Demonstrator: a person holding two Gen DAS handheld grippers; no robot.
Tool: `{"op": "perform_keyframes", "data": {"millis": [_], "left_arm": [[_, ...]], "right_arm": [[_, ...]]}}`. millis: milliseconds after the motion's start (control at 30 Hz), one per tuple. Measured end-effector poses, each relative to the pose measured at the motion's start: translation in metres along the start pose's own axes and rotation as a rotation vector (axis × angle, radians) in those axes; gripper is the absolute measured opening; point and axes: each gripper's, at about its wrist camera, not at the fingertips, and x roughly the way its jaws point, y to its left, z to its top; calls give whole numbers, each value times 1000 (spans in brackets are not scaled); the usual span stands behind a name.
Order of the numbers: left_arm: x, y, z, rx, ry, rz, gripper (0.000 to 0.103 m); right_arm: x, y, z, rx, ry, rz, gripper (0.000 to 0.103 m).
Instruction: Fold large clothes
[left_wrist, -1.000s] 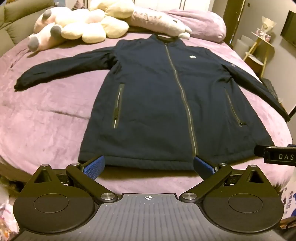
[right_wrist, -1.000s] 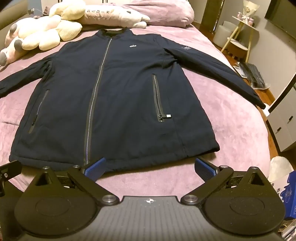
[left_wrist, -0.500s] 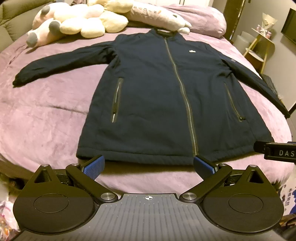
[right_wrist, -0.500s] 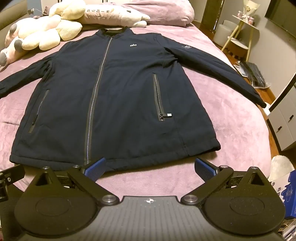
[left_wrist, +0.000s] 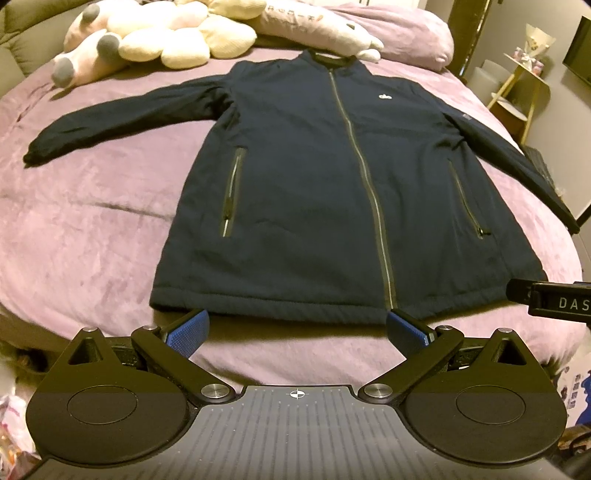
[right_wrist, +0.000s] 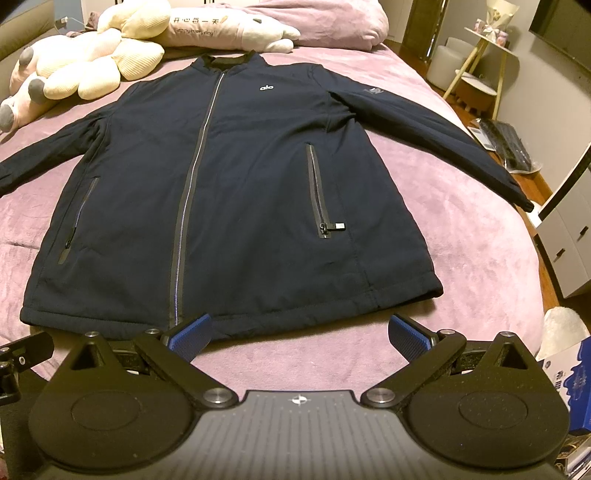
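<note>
A dark navy zip jacket (left_wrist: 314, 192) (right_wrist: 236, 192) lies flat and face up on a purple bed (left_wrist: 92, 229) (right_wrist: 480, 258), zipped shut, both sleeves spread out sideways. Its hem faces me. My left gripper (left_wrist: 297, 330) hovers open just short of the hem, near the zip's lower end, with nothing between its blue pads (left_wrist: 188, 328). My right gripper (right_wrist: 299, 332) is also open and holds nothing, just before the hem's right half. Part of the right gripper's body (left_wrist: 554, 301) shows at the left wrist view's right edge.
Plush toys (left_wrist: 147, 40) (right_wrist: 74, 74) and a pillow (right_wrist: 332, 22) lie at the head of the bed beyond the collar. To the right of the bed stand a small side table (right_wrist: 476, 66), white drawers (right_wrist: 569, 236) and a keyboard (right_wrist: 506, 144) on the floor.
Both grippers have drawn back a little and tilted; the jacket sits slightly farther and higher in both views. The jacket itself has not moved. Both grippers stayed open.
</note>
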Motion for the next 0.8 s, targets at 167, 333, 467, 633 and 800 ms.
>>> {"op": "perform_keyframes", "data": {"millis": [167,333,467,633,800], "left_arm": [[0,0,-1,-5,5,-2,103],[1,0,0,-7,11,-2,103],[1,0,-1,-8,18,-3,103],[1,0,-1,-8,20,-3,103],[3,-1,-2,-8,25,-5,103]], "right_arm": [[1,0,-1,0,2,2,102],[3,1,-1,-1,6,5,102],[3,1,-2,0,7,5,102],[4,1,-3,0,8,7,102],[4,1,-2,1,9,7,102]]}}
